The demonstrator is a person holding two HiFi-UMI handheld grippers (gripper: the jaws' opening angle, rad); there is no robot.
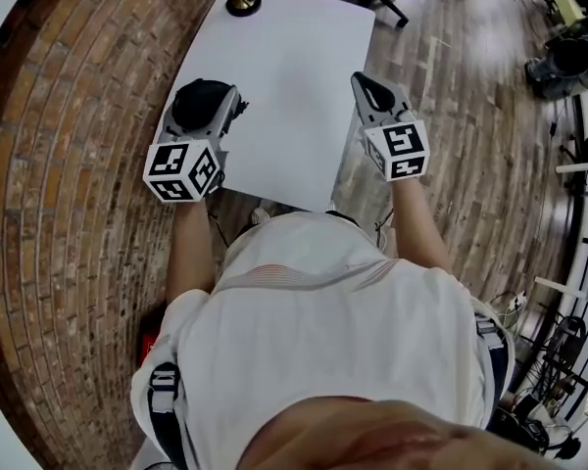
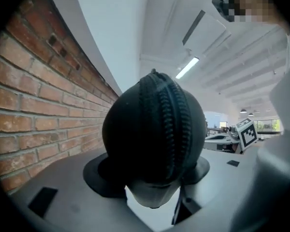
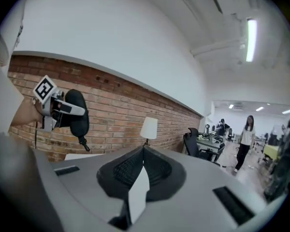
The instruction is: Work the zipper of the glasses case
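1. Our left gripper (image 1: 205, 108) clamps the black oval zippered glasses case (image 2: 154, 129) between wide-spread fingers, above the white worktop (image 1: 284, 57).
2. Our right gripper (image 3: 144, 153), fingers closed and empty, stands well apart. The case lies to its left, zipper pull (image 3: 85, 144) dangling.

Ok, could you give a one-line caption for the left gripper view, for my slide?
Left gripper holds the black glasses case, zipper toward the camera, beside a brick wall.
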